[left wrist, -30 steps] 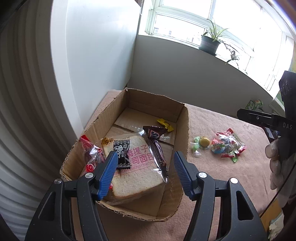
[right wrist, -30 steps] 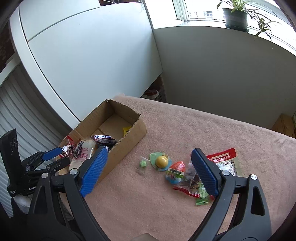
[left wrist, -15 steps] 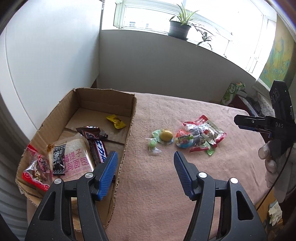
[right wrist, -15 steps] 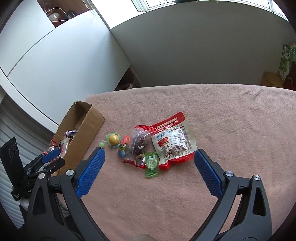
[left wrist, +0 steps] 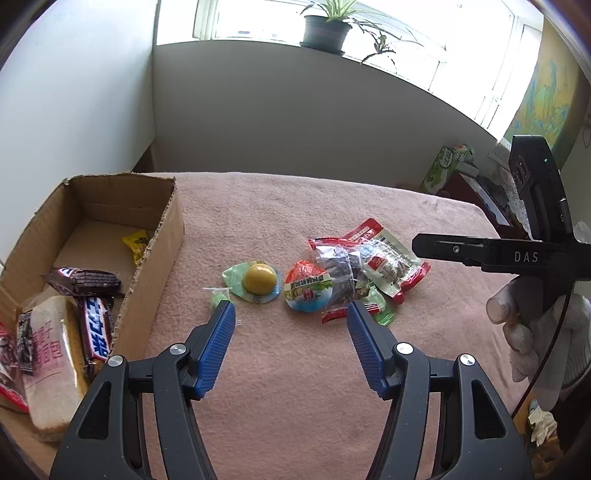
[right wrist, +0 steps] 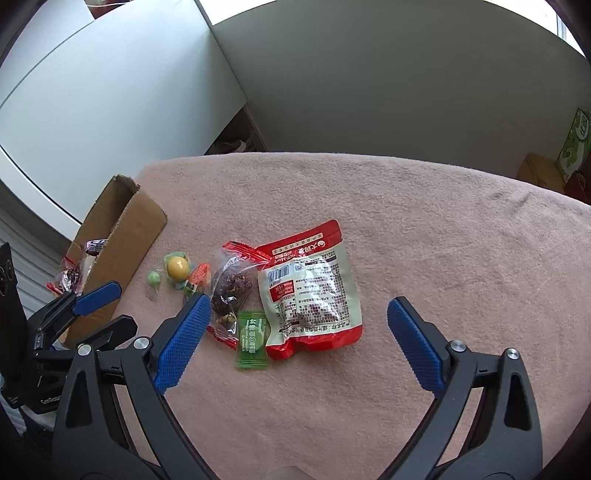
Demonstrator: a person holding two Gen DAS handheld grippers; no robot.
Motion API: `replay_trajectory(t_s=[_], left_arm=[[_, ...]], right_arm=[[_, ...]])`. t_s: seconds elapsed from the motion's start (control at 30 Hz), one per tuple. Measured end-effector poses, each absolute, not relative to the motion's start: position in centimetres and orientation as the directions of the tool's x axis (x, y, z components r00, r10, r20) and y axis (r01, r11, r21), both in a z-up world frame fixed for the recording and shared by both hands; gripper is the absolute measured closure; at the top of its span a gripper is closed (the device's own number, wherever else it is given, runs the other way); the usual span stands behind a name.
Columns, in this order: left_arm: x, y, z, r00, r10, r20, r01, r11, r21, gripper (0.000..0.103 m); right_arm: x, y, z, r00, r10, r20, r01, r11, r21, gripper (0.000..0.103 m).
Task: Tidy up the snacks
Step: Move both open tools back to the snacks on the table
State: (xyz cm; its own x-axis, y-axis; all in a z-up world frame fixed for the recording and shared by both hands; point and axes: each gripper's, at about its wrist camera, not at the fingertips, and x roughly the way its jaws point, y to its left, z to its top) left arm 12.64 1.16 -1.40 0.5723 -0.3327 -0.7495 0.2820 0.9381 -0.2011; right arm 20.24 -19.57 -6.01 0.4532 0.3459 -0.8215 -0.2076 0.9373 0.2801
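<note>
A cardboard box (left wrist: pixel 168 236) at the left holds a wrapped bread slice (left wrist: pixel 48 343), chocolate bars (left wrist: pixel 96 328) and a yellow candy (left wrist: pixel 137 243). On the pink tablecloth lie a yellow jelly cup (left wrist: pixel 258 278), a round red-green pack (left wrist: pixel 307 291), a clear bag of dark snacks (right wrist: pixel 232 286), a red-white pouch (right wrist: pixel 308 291) and a green candy packet (right wrist: pixel 252 338). My left gripper (left wrist: pixel 290 314) is open and empty just in front of the round pack. My right gripper (right wrist: pixel 295 306) is open and empty over the pouch.
A small green candy (left wrist: pixel 218 297) lies by the left fingertip. The box also shows in the right wrist view (right wrist: pixel 127 236). A potted plant (left wrist: pixel 325 27) stands on the window sill. A green carton (left wrist: pixel 445 166) stands beyond the table's far right edge.
My left gripper has swung right, from over the box to the loose snacks on the cloth. My right gripper has moved in closer over the red-white pouch. Both stayed open.
</note>
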Motion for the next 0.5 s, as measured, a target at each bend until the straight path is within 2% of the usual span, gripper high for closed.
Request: replay_trajectory(t_s=[0.17, 0.33, 0.5], left_arm=[[14.0, -0.4, -2.7, 0.552, -0.325, -0.768, 0.289, 0.938, -0.19, 0.043], [15.4, -1.1, -4.3, 0.526, -0.316, -0.79, 0.288, 0.94, -0.184, 0.065], [16.5, -0.8, -5.2, 0.504, -0.338, -0.795, 0.278, 0.935, -0.221, 0.065]], right_arm=[[21.0, -18.3, -7.4, 0.437, 0.283, -0.854, -0.254, 0.949, 0.185, 0.004], [21.5, -17.7, -8.4, 0.43, 0.265, -0.863, -0.279, 0.948, 0.152, 0.004], [21.9, -17.3, -9.1, 0.428, 0.26, -0.866, -0.296, 0.945, 0.137, 0.004]])
